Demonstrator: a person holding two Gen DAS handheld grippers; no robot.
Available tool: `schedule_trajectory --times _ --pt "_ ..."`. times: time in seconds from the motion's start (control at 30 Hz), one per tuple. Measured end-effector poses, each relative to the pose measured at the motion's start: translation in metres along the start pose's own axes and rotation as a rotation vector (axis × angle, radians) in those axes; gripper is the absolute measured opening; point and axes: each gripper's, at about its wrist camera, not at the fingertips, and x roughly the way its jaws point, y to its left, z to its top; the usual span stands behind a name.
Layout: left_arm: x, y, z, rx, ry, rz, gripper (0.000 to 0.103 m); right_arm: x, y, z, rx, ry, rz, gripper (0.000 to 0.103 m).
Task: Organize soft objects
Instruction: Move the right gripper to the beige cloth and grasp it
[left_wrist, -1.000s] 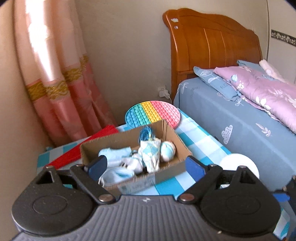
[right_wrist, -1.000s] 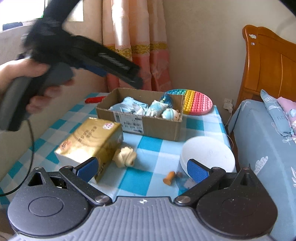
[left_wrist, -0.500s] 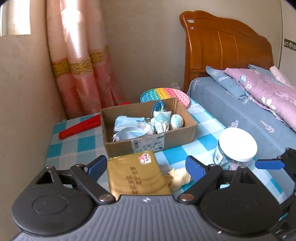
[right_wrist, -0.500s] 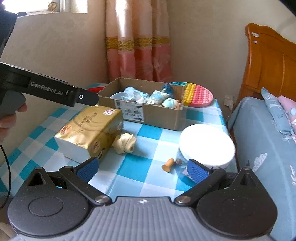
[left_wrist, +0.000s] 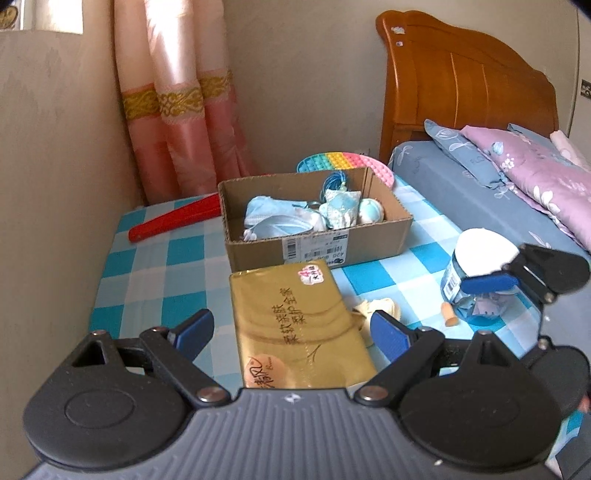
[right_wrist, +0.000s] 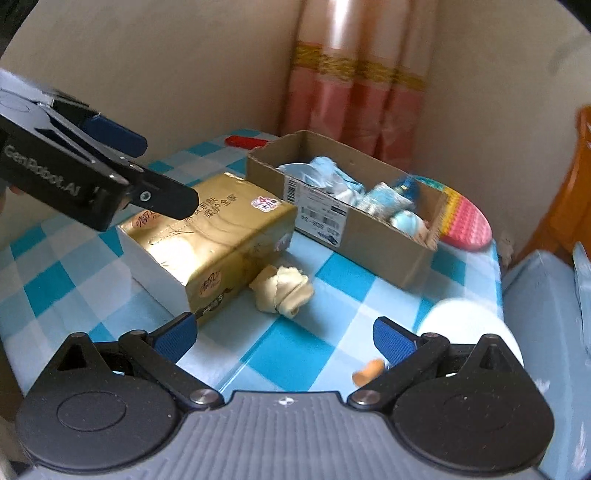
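Note:
A cardboard box (left_wrist: 317, 251) (right_wrist: 369, 229) holds several pale blue soft items (left_wrist: 280, 221) (right_wrist: 325, 177). A cream rolled cloth (right_wrist: 282, 288) (left_wrist: 376, 306) lies on the checked table beside a gold tissue pack (left_wrist: 295, 321) (right_wrist: 210, 236). My left gripper (left_wrist: 291, 332) is open and empty above the tissue pack; it also shows in the right wrist view (right_wrist: 159, 192). My right gripper (right_wrist: 284, 339) is open and empty, just in front of the cream cloth.
A white-lidded jar (left_wrist: 476, 266) (right_wrist: 469, 325) stands at the table's right edge with a small orange piece (left_wrist: 448, 317) (right_wrist: 367, 373) beside it. A rainbow pop pad (left_wrist: 343, 162), a red fan (left_wrist: 177, 221), a curtain and a bed (left_wrist: 498, 192) surround the table (left_wrist: 155, 280).
My left gripper has pulled back from the box and now hangs over the tissue pack. My right gripper has swung left and down toward the cream cloth.

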Motion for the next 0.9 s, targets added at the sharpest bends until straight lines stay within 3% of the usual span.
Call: schedule_trajectory --times 0.17,0.37,0.5,0.63,0.7,0.8,0.9 --pt "0.001 0.007 -0.001 -0.026 0.003 0.009 0.092 0.021 -0.001 0.012 -0.111 0.028 -0.001 0.086" --pt "0.004 0.010 0.001 -0.043 0.006 0.022 0.092 0.047 0.000 0.022 -0.198 0.058 0.013 0.083" --pt "0.007 0.011 0.001 -0.046 0.015 0.027 0.092 0.060 0.003 0.024 -0.228 0.065 0.003 0.067" --pt "0.008 0.011 0.001 -0.049 0.021 0.024 0.092 0.070 0.006 0.024 -0.240 0.075 0.006 0.062" --pt "0.008 0.011 0.001 -0.050 0.022 0.023 0.092 0.071 0.007 0.024 -0.246 0.068 0.014 0.048" --pt "0.008 0.010 0.001 -0.044 0.022 0.020 0.092 0.073 0.005 0.023 -0.233 0.066 0.016 0.037" --pt "0.010 0.008 0.001 -0.037 0.027 0.011 0.092 0.070 0.002 0.021 -0.211 0.065 0.031 0.035"
